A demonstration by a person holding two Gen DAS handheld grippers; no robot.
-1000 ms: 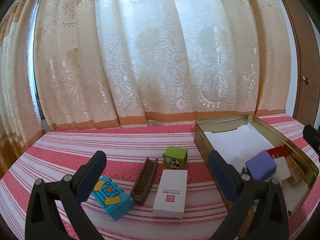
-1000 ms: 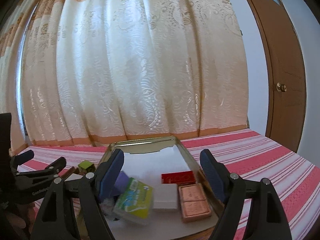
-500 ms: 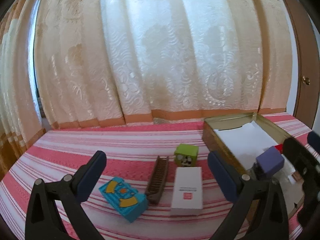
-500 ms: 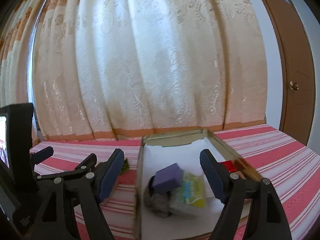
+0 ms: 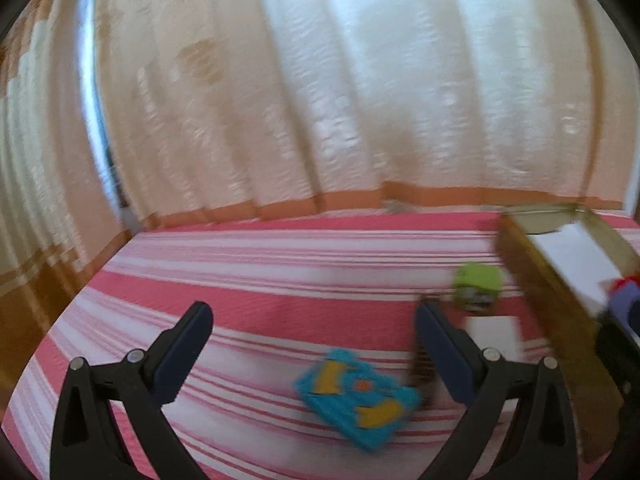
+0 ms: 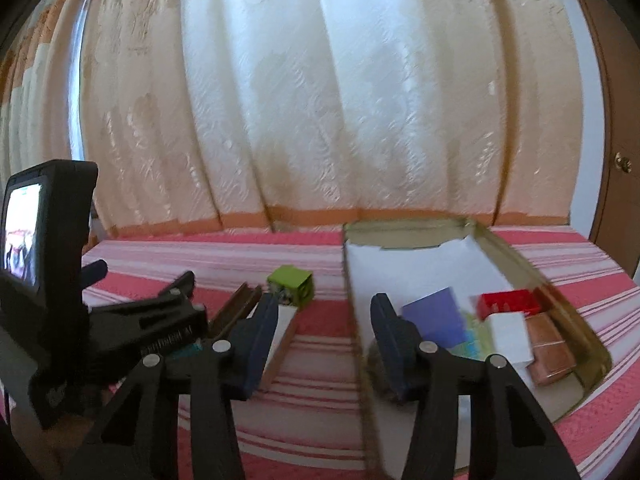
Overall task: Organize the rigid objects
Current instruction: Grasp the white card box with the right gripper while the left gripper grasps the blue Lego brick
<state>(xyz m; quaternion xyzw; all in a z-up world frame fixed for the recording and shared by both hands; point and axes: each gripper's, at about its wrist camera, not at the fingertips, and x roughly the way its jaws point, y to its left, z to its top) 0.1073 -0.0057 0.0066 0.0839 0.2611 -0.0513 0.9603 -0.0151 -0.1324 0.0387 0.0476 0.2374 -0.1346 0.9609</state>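
Observation:
A blue toy block (image 5: 356,396) lies on the striped cloth between my open, empty left gripper (image 5: 316,344) fingers. A green cube (image 5: 477,285), a white box (image 5: 494,330) and a brown comb-like piece (image 5: 422,364) lie to its right. The green cube (image 6: 291,290), white box (image 6: 280,334) and brown piece (image 6: 236,309) also show in the right wrist view. My right gripper (image 6: 325,342) is open and empty, above the left wall of the gold tin (image 6: 592,344), which holds a purple block (image 6: 436,314), red box (image 6: 506,302), white box (image 6: 512,338) and copper boxes (image 6: 548,350).
The pink striped cloth (image 5: 260,280) covers the table. A lace curtain (image 6: 320,100) hangs behind it. A brown door (image 6: 618,152) stands at the far right. The left gripper's body with its screen (image 6: 44,272) fills the left of the right wrist view.
Both grippers have swung left. The objects and tin have slid to the right in both views; the right gripper has left the tin's inside and is now over its left wall.

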